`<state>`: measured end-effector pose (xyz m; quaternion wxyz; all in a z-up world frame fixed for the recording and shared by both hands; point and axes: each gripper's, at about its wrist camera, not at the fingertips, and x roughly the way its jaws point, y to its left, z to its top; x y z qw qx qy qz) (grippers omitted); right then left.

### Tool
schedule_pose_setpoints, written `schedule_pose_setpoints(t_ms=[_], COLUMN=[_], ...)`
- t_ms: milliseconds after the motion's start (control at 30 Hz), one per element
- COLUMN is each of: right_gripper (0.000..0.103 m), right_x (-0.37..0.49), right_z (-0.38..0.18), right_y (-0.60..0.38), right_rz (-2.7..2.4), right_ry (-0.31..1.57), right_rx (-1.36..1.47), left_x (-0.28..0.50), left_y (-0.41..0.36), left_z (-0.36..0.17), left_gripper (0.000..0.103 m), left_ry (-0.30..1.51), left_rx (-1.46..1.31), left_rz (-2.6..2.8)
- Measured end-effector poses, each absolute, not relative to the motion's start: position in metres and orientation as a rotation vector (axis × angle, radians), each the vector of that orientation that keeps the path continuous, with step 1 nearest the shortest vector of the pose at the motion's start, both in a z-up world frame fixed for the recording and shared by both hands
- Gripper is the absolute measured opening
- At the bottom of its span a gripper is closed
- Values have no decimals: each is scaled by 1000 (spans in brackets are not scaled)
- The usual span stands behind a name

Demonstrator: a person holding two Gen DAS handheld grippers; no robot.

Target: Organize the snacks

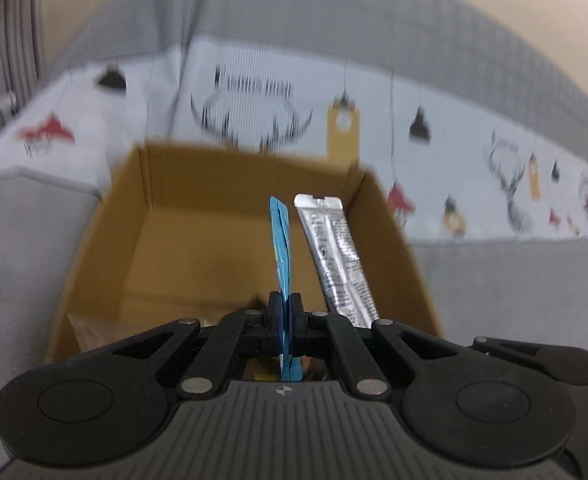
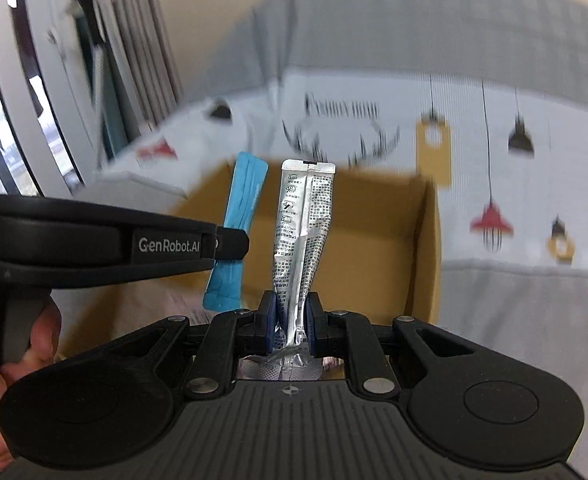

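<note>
From the left wrist camera, the left gripper (image 1: 285,312) fills the near edge of the view, its black fingers (image 1: 274,312) pressed tight together on a thin blue snack packet (image 1: 281,236) that stands up edge-on between them and points away toward the far side. Just to the right of it a silver snack stick (image 1: 336,256) with dark print rises at a slight lean, its lower end hidden behind the gripper's linkage. Both packets hang over an open brown cardboard box (image 1: 166,216), whose inside looks bare where it can be seen. The box sits on a grey sofa (image 1: 22,240), and behind it lies a pale cover (image 1: 254,92), blurred, printed with antlers, lamps and tags. From the right wrist camera, the right gripper (image 2: 292,316) holds the silver snack stick (image 2: 304,232) upright, its blue-padded fingers (image 2: 268,320) nearly closed and squeezing the packet's lower part so the foil creases. To the left, the left gripper (image 2: 232,246) reaches in from the side, clamped across the middle of the blue snack packet (image 2: 236,236). A person's hand (image 2: 14,360) grips its handle at the near left. The cardboard box (image 2: 426,248) lies just beyond both packets, on the grey sofa (image 2: 526,308) in front of the patterned cover (image 2: 494,120).
</note>
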<state>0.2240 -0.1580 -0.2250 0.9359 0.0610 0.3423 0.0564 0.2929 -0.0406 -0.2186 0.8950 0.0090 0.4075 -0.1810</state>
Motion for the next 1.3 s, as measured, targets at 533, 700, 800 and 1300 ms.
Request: schedule_pose_setpoints(t_ms=[533, 700, 800, 1300], right_gripper=[37, 44, 55, 94], right_x=[214, 181, 154, 24], right_z=[-231, -193, -168, -70], right_y=[-150, -148, -148, -151], right_rz=[136, 131, 114, -27], right_ry=[773, 696, 671, 592], right_rx=[170, 189, 221, 259], left_x=[248, 202, 178, 45], left_y=[-38, -39, -34, -70], left_z=[-199, -155, -129, -20], left_gripper=[58, 86, 99, 103], left_ry=[857, 772, 769, 668], left_rx=[32, 76, 43, 187], left_rz=[-355, -351, -349, -195])
